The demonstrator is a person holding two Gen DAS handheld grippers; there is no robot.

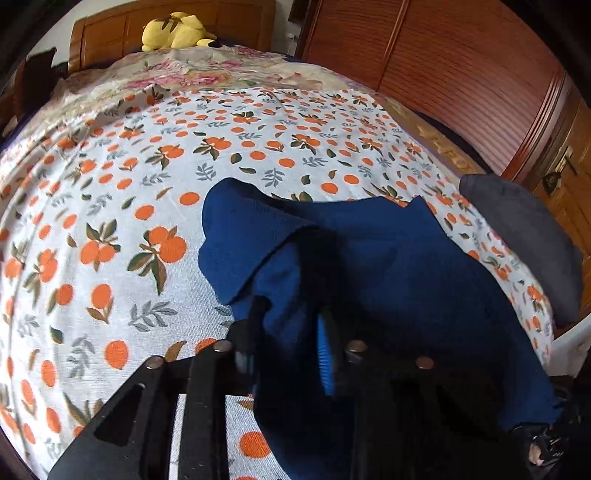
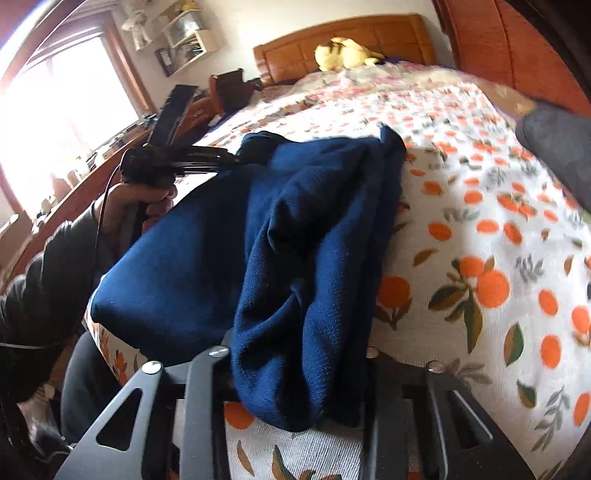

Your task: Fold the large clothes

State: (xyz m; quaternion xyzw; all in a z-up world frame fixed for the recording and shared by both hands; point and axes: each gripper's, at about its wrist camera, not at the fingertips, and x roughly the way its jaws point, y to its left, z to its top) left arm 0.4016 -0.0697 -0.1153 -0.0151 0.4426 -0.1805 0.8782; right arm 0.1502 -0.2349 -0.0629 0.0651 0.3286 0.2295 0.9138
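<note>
Cloth fills the near part of both wrist views: a dark blue garment (image 1: pixel 369 258) lies bunched near the foot edge of the bed, draped over the fingers of each gripper. In the left wrist view the left gripper (image 1: pixel 291 354) has its jaws drawn close with a thick fold of the garment between them; a ribbed blue pad on one finger (image 1: pixel 327 358) presses against the cloth, so the fold is clamped. In the right wrist view the right gripper (image 2: pixel 295 369) is likewise narrowed on a hanging bundle of the same garment (image 2: pixel 295 240), which covers the fingertips completely; the cloth sits pinched between the two black finger frames.

To the left in that view a hand (image 2: pixel 140 203) in a dark sleeve (image 2: pixel 48 280) grips the handle of the left gripper (image 2: pixel 236 157), whose tips disappear into the far corner of the garment.

Beyond the garment the sheet (image 1: pixel 110 221), white with oranges and leaves, spreads flat across the bed. A dark grey cushion (image 1: pixel 524 236) rests at the right edge. Farther on lies a floral quilt (image 1: pixel 192 70), then a yellow soft toy (image 1: pixel 177 31) against the wooden headboard (image 2: pixel 347 29). A reddish wooden wardrobe (image 1: pixel 443 62) stands along the right side.
</note>
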